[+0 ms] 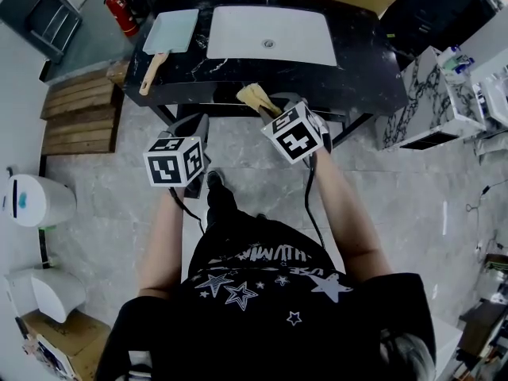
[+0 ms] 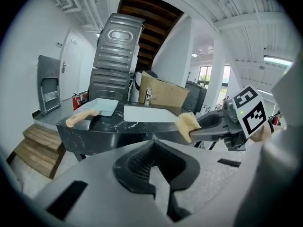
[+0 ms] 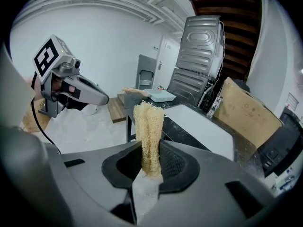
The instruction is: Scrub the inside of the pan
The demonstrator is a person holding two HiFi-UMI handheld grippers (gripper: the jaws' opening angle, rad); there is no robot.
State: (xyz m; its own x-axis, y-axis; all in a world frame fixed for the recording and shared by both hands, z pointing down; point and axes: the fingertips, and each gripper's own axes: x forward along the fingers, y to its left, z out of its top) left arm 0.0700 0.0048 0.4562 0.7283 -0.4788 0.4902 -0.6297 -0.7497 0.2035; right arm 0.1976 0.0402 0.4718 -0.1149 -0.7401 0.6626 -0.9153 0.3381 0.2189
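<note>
Standing at the near edge of a black marble counter (image 1: 365,78), with both grippers held up short of it, over the grey floor. Pinching a straw-coloured loofah scrubber (image 3: 148,126) in the right gripper (image 3: 149,167) — clenched on its lower end, the rest poking upright out past the pads. Holding the left gripper (image 2: 154,174) clenched too, but on nothing: pads pressed together, only their dark ribbed faces showing. Carrying the two side by side and apart, the right a little nearer the counter, the loofah's tip overlapping its front edge in the head view. Not touching the pan (image 1: 171,30) — pale blue, squarish, lying flat on the counter's left end, left of the white sink (image 1: 270,34), with its wooden handle (image 1: 153,74) angled back toward the near left edge. Sitting well apart from both grippers and from the loofah. Behind the sink, a faucet (image 2: 148,97) and a sheet of brown cardboard (image 3: 246,112); off the counter's left end, wooden steps (image 1: 75,117) and a red fire extinguisher (image 1: 121,10).
</note>
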